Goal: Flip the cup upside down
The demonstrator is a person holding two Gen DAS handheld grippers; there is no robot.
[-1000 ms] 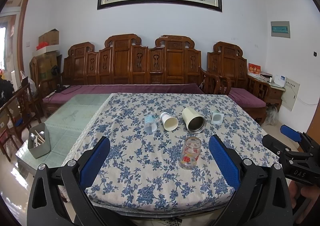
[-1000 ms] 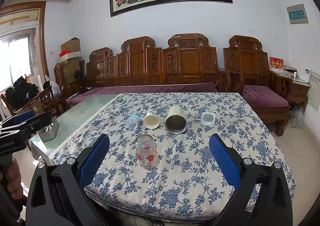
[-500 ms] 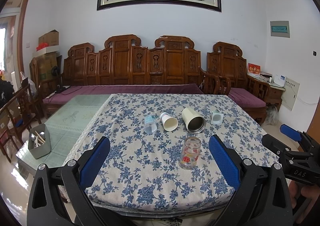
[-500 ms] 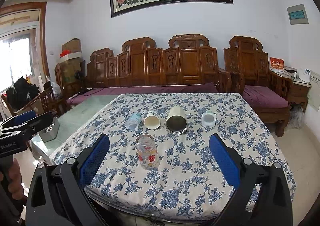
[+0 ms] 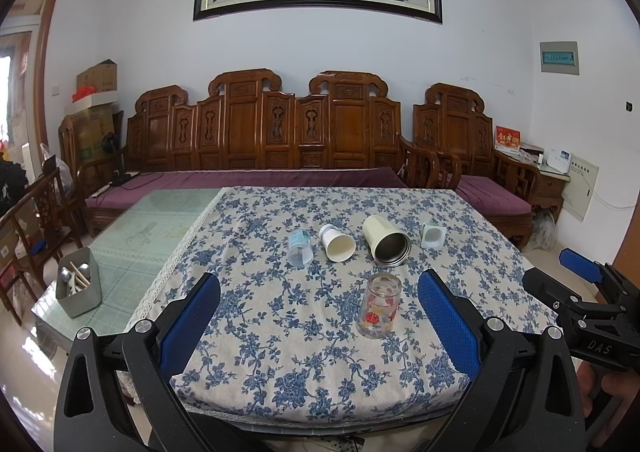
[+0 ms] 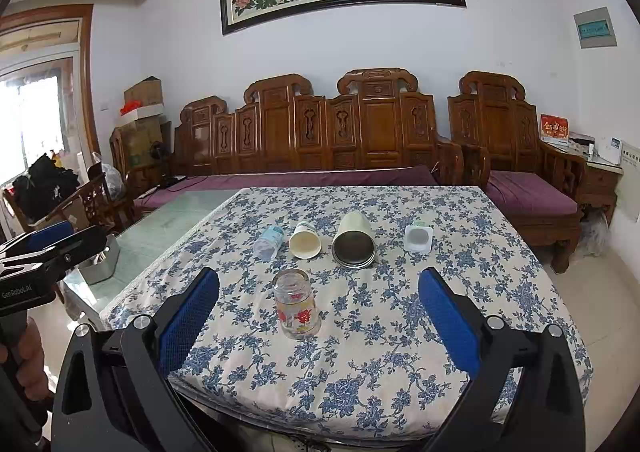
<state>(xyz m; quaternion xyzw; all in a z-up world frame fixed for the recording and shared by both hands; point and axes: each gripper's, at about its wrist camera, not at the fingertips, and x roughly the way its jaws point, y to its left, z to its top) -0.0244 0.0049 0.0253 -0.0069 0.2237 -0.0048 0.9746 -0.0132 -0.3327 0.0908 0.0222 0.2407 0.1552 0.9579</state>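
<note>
while nothing is shifting since a moment ago, i'm holding my left gripper and right gripper spread wide and empty; the glass cup is standing upright just ahead, untouched, before four tipped cups.

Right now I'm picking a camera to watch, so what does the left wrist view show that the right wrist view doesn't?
Only the left wrist view shows what the grey bin holds: utensils. It also shows the right gripper from outside, at its right edge.

Only the right wrist view shows the bright window, and the left gripper from outside, at its left edge.

Both show the upright glass cup, four containers lying behind it, the flowered tablecloth, and open jaws on both grippers.
</note>
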